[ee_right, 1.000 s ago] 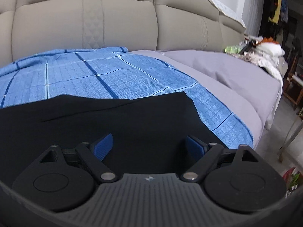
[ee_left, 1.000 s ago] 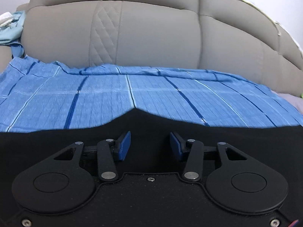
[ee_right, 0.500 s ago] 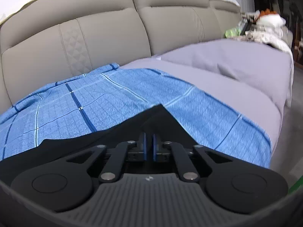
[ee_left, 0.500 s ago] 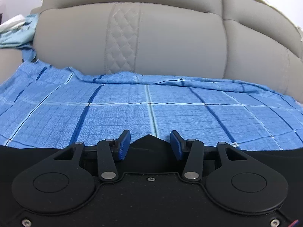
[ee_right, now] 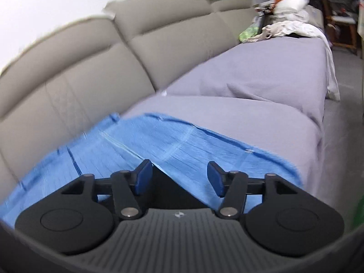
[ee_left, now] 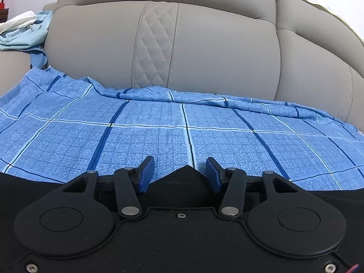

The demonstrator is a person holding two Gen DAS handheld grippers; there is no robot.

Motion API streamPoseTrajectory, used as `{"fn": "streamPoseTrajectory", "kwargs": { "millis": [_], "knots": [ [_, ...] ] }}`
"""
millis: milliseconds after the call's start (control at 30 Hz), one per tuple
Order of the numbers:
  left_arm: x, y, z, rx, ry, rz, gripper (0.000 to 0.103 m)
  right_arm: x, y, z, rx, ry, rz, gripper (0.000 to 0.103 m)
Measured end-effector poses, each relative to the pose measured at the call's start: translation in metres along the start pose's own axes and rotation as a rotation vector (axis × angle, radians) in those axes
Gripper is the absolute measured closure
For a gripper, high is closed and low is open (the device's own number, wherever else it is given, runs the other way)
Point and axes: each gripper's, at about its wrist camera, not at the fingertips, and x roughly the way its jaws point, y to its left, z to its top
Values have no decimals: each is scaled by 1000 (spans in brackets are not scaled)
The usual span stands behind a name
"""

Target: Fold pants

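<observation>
The black pants (ee_left: pixel 184 179) lie on a blue checked sheet (ee_left: pixel 159 136) over a sofa seat. In the left wrist view my left gripper (ee_left: pixel 180 173) is open, with a peaked corner of the pants lying between its blue pads, which do not touch it. In the right wrist view my right gripper (ee_right: pixel 177 176) is open, and a dark corner of the pants (ee_right: pixel 168 188) lies under and behind its fingers. This view is blurred by motion. Most of the pants is hidden below both grippers.
A beige padded sofa back (ee_left: pixel 182 50) rises behind the sheet. Light blue cloth (ee_left: pixel 25 34) lies on the left armrest. To the right, a grey-covered seat (ee_right: pixel 261 95), then a pile of white clothes (ee_right: pixel 289 20) and the floor (ee_right: pixel 341 136).
The right gripper shut on the pants corner half a second ago and has now opened and swung right. The left gripper stayed open and the pants edge dropped lower in its view.
</observation>
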Motion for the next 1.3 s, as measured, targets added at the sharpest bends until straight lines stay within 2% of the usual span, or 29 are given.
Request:
{"fn": "streamPoseTrajectory", "kwargs": {
  "millis": [33,100,167,300,333,467,533,567,633,667,700,733,767,867,900,1000,1100,1200,1300],
  "knots": [
    [0,-1,0,1,0,0,54,0,-6,1,-52,43,2,23],
    [0,-1,0,0,0,-3,53,3,-15,2,-127,125,39,18],
    [0,-1,0,1,-1,-3,52,6,-21,-2,-162,169,60,17],
    [0,-2,0,7,0,-1,51,9,-25,-19,-143,197,98,13],
    [0,-2,0,9,0,-1,50,8,-22,-26,-172,183,101,8],
    [0,-3,-1,15,0,1,48,6,10,-35,-322,227,140,12],
    [0,-4,-1,16,0,2,48,3,24,-42,-383,219,136,23],
    [0,-4,-1,16,1,3,48,1,28,-44,-372,201,142,26],
    [0,-5,1,16,5,12,44,3,29,-44,-311,150,112,49],
    [-1,-5,2,14,11,18,43,2,28,-44,-279,129,96,56],
    [-3,-4,4,16,23,14,42,1,27,-44,-246,117,90,68],
    [-6,-1,7,17,41,3,42,-1,25,-42,-202,113,101,74],
    [-11,5,9,-3,58,-17,42,-2,24,-41,-170,117,112,89],
    [-39,32,14,-108,62,-92,38,-13,41,-40,-165,112,85,91],
    [-49,41,15,-118,52,-104,34,-18,51,-40,-170,111,86,91],
    [-80,66,12,-105,-8,-73,32,-35,100,-44,-224,112,122,91],
    [-104,98,6,-119,-62,-16,30,-60,185,-65,-310,133,252,91],
    [-119,126,11,-150,-86,63,30,-90,281,-109,-411,171,431,91],
    [-133,151,11,-177,-123,94,27,-108,368,-173,-526,272,589,90]
  ]
}}
